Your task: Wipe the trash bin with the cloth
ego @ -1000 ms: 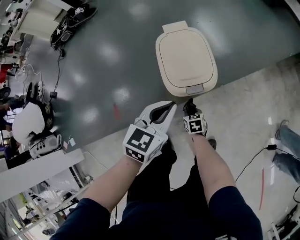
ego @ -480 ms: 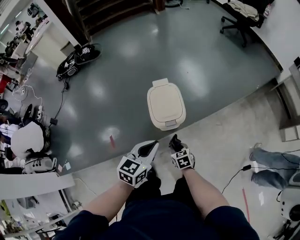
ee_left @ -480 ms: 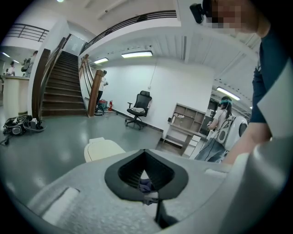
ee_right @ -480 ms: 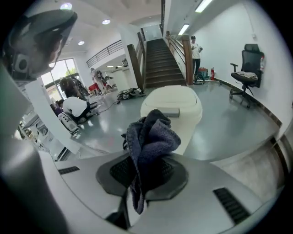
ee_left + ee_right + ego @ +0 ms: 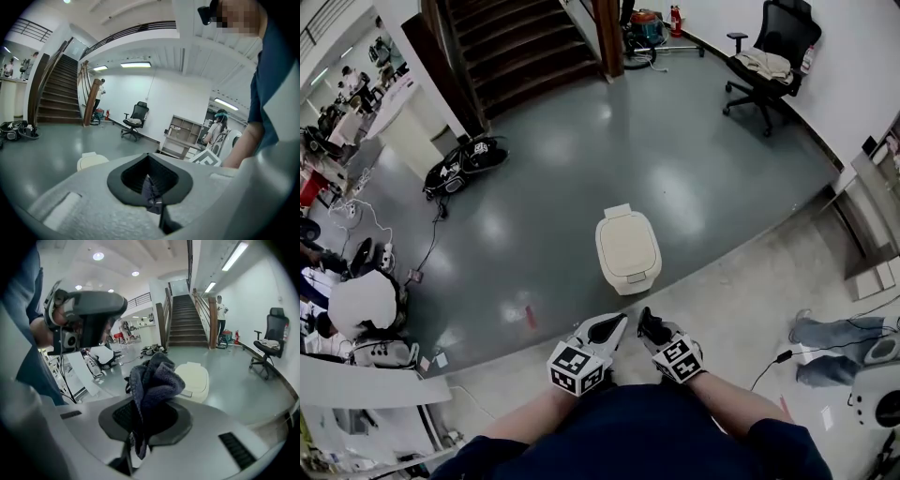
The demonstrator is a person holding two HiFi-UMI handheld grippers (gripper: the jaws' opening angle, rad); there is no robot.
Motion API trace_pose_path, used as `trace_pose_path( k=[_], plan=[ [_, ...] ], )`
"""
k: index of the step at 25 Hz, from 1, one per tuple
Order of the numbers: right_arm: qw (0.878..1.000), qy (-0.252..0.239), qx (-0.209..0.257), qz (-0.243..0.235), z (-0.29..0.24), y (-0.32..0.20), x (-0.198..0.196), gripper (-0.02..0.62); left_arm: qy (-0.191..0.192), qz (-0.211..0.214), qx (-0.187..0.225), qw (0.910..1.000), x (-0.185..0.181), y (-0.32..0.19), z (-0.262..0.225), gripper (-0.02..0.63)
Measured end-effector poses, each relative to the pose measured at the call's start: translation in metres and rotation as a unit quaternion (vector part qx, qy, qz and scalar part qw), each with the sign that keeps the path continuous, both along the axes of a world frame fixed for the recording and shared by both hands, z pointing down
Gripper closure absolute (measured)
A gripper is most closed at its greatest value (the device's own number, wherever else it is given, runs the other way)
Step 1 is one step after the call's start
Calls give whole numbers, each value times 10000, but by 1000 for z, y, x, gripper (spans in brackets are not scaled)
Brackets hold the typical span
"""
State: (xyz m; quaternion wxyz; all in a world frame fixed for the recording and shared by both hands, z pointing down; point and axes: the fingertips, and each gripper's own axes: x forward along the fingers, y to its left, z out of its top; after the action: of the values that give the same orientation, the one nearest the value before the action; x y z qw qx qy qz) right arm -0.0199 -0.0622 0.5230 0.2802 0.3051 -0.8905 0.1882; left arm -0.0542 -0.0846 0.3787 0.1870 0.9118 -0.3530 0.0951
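No legible text, brand or number found; marker cubes bear only black-and-white square patterns.

Right hand-held gripper shows a matt grey plastic shell and black ribbed pads; its cloth is fuzzy grey-blue terry. Trash bin is smooth cream plastic, floor glossy, mirroring lights

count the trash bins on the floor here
1. The cream trash bin stands on the grey floor in mid view, lid shut. Clutter at the left edge could hide others.
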Motion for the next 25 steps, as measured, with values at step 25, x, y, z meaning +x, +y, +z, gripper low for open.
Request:
trace_pose_path(
  k=[25],
  plan=[
    [9767, -1274, 1708, 257, -221, 3, 29, 532, 366, 651, 1034, 9918, 42, 30, -89, 603]
  ],
)
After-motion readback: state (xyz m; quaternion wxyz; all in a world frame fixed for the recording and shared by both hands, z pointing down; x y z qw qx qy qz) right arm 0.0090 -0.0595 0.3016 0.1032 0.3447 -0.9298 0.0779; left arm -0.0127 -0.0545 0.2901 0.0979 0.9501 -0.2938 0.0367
